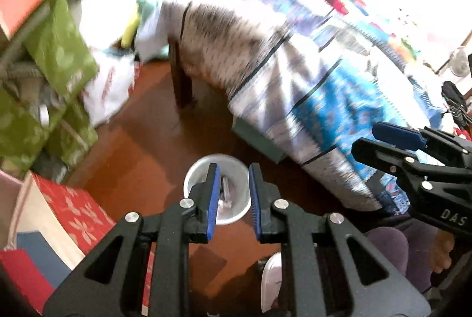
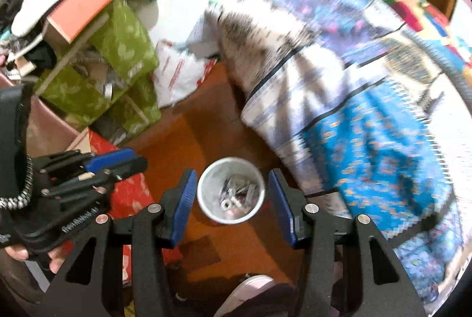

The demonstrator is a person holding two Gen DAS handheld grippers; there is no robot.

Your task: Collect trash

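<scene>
On the glossy wooden floor [image 2: 188,140] stands a round white bin [image 2: 231,189] of crumpled trash [image 2: 236,196].

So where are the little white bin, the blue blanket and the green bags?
white bin [image 2: 206,184], right wrist view, inner wall.
blue blanket [image 2: 368,146], right wrist view, blue patterned middle.
green bags [image 1: 59,51], left wrist view, upper bag's face.

The floor [image 2: 188,140] looks like glossy reddish-brown wood. The white bin [image 2: 203,199] seems smooth plastic. A patterned blue-and-white bedspread [image 2: 368,140] is soft cloth. Both grippers are matt black plastic with ribbed blue pads [image 2: 184,205]. Green bags [image 2: 129,51] look papery.
</scene>
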